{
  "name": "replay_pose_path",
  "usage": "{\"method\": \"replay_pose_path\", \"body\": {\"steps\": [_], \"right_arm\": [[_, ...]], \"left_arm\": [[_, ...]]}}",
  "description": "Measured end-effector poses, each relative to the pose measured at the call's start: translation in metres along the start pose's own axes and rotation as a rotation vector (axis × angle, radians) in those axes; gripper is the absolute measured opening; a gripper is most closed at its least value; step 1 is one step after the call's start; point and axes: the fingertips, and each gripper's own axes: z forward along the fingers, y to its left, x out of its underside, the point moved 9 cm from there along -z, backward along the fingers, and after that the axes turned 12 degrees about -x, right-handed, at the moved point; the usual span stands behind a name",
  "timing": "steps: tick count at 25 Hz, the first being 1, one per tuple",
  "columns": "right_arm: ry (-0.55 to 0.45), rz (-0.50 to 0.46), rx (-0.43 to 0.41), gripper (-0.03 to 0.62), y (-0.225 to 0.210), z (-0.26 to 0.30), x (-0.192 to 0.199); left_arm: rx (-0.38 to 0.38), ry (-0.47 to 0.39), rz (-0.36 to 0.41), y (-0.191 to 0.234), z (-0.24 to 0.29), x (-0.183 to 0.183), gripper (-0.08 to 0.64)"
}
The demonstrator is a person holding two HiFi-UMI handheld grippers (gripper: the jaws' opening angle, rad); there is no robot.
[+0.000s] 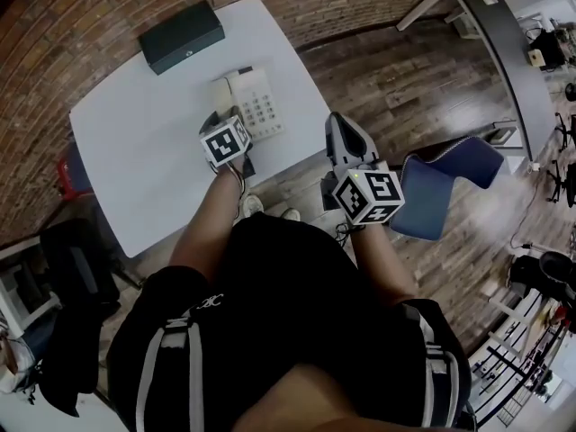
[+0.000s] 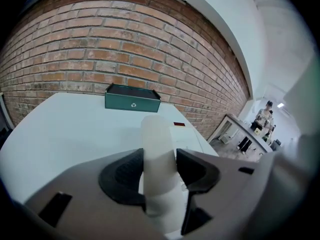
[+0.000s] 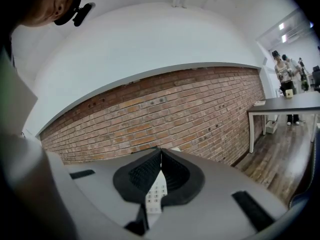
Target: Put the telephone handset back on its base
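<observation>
Head view: telephone base [image 1: 256, 104] on white table [image 1: 126, 142]. Handset [image 1: 220, 93] at base's left side, held in left gripper [image 1: 219, 120]. Right gripper [image 1: 340, 126] right of base.
Left gripper view: pads clamped on upright handset [image 2: 159, 154]. Green box [image 2: 132, 98] beyond base.
Right gripper view: jaws pressed together, empty. Base keypad [image 3: 156, 191] behind them.

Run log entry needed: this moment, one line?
left hand-held gripper: shut on white telephone handset | right hand-held gripper: shut, empty | handset: at white keypad base
</observation>
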Motion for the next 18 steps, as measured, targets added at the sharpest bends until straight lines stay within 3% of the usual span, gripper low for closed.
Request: {"method": "replay_pose_path", "body": {"steps": [18], "right_arm": [[0.003,0.033,0.035,-0.002,-0.003,-0.012,0.007]], "left_arm": [[-0.108,-0.015,0.104,-0.015,0.008,0.004,0.210]]}}
